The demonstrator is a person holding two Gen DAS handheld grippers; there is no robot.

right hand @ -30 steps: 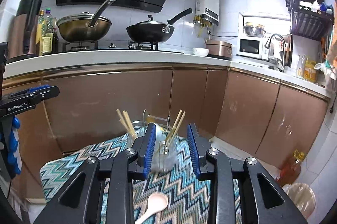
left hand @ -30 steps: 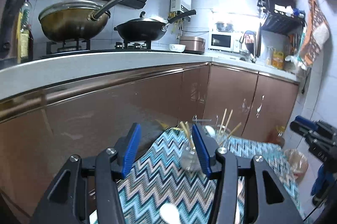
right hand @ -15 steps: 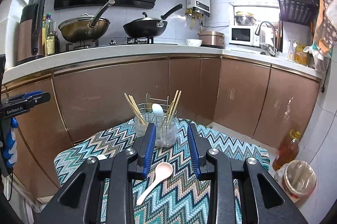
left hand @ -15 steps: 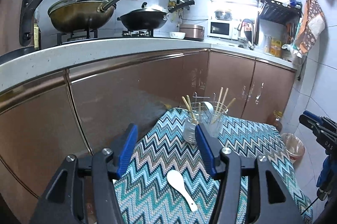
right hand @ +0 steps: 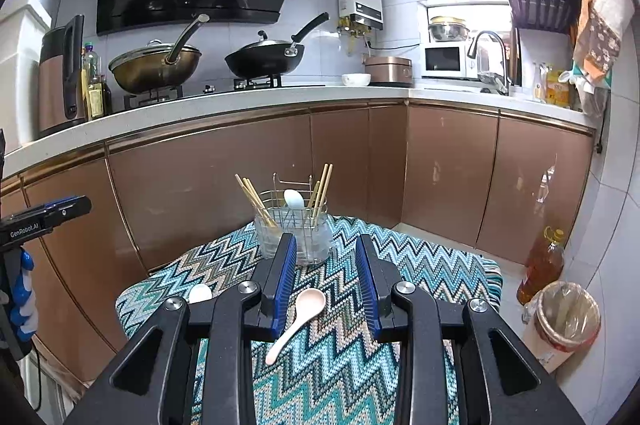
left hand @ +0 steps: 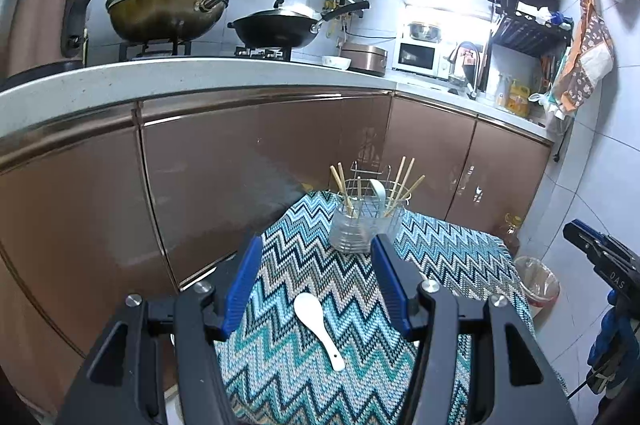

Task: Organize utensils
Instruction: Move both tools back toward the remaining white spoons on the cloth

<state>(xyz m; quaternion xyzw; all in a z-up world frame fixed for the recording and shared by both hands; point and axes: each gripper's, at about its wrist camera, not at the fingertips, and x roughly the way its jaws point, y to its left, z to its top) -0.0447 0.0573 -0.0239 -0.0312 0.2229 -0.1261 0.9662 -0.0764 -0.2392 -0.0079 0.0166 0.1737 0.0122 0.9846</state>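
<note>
Hovering above the zigzag cloth [right hand: 420,265], your left gripper [left hand: 316,261] and right gripper [right hand: 326,257] both gape, holding nothing. White spoon [left hand: 318,325] and pink spoon [right hand: 298,317] lie loose for pickup; wire caddy [right hand: 294,221] beyond already stores chopsticks [right hand: 320,193] upright.

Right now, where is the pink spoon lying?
In the right wrist view, the pink spoon lies flat on the zigzag cloth, between the right gripper fingers and nearer the camera than the wire utensil holder.
</note>
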